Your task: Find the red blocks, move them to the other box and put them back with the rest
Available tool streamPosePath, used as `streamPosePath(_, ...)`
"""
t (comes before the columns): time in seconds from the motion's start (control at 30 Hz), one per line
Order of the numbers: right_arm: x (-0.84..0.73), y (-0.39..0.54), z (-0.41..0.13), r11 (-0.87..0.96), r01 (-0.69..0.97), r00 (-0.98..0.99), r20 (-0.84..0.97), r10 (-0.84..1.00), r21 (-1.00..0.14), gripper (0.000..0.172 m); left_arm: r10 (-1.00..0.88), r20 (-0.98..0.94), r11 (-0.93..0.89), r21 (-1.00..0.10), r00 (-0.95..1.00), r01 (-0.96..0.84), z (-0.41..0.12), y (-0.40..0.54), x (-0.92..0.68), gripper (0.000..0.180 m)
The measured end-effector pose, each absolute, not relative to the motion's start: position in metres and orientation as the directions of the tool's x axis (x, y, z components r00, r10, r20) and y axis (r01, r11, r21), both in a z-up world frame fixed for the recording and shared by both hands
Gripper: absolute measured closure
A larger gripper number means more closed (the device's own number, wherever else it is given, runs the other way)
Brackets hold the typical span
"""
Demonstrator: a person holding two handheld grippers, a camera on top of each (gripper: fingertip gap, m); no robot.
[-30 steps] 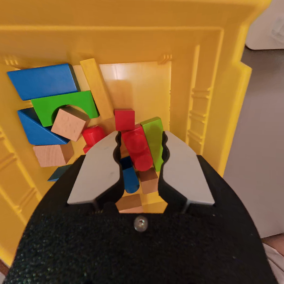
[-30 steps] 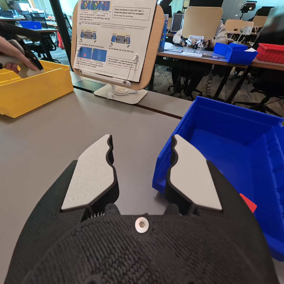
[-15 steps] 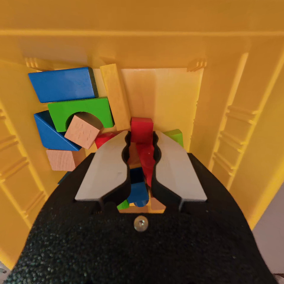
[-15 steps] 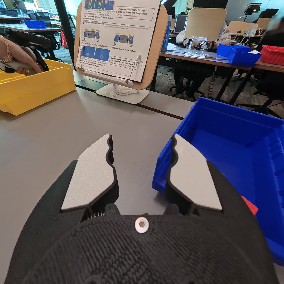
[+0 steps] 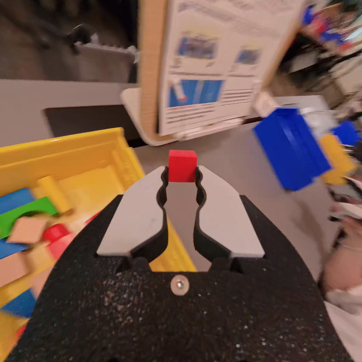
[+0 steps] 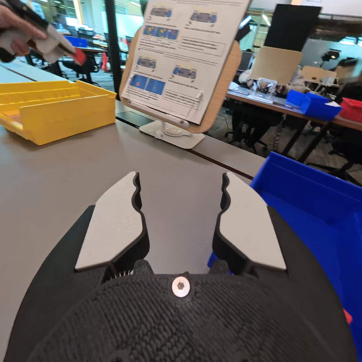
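My left gripper (image 5: 182,172) is shut on a red cube (image 5: 182,166), pinched at the fingertips and held in the air beside the yellow box (image 5: 64,150). The right wrist view shows the same gripper (image 6: 74,53) with the red cube (image 6: 80,56) high above the yellow box (image 6: 58,109). In the yellow box lie a red cylinder (image 5: 55,233), a green arch (image 5: 25,213), blue and bare wooden blocks. My right gripper (image 6: 180,186) is open and empty over the grey table (image 6: 78,176), just left of the blue box (image 6: 313,205). A bit of red (image 6: 347,316) shows in the blue box.
A paper sheet on a wooden stand (image 6: 180,64) rises at the table's far edge between the two boxes. The blue box also shows in the left wrist view (image 5: 290,148). Behind are other tables with blue and red bins (image 6: 313,105) and seated people.
My left gripper closed on the red cube inside the yellow box, lifted it out and swung right. My right gripper opened a little wider and its view tilted.
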State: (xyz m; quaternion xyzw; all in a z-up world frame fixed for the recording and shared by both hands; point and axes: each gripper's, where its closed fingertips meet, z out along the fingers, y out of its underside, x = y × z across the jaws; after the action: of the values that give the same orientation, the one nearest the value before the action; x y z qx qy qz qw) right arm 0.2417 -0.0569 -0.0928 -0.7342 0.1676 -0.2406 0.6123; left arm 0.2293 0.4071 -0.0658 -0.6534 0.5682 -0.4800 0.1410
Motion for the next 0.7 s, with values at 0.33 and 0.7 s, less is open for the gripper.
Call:
streamPosePath(0.33, 0.181, 0.031, -0.076, -0.186, 0.39, 0.857, 0.43, -0.286, -0.902, 0.092, -0.391, 0.729, -0.445, -0.684, -0.562, -0.578, -0.058, 0.209, 0.186, 0.155)
streamPosePath(0.7, 0.154, 0.063, -0.081, -0.151, 0.528, 0.836, 0.543, -0.083, -0.836, 0.108, -0.034, 0.815, -0.291, -0.561, -0.578, -0.775, -0.095, 0.078, 0.16, 0.155)
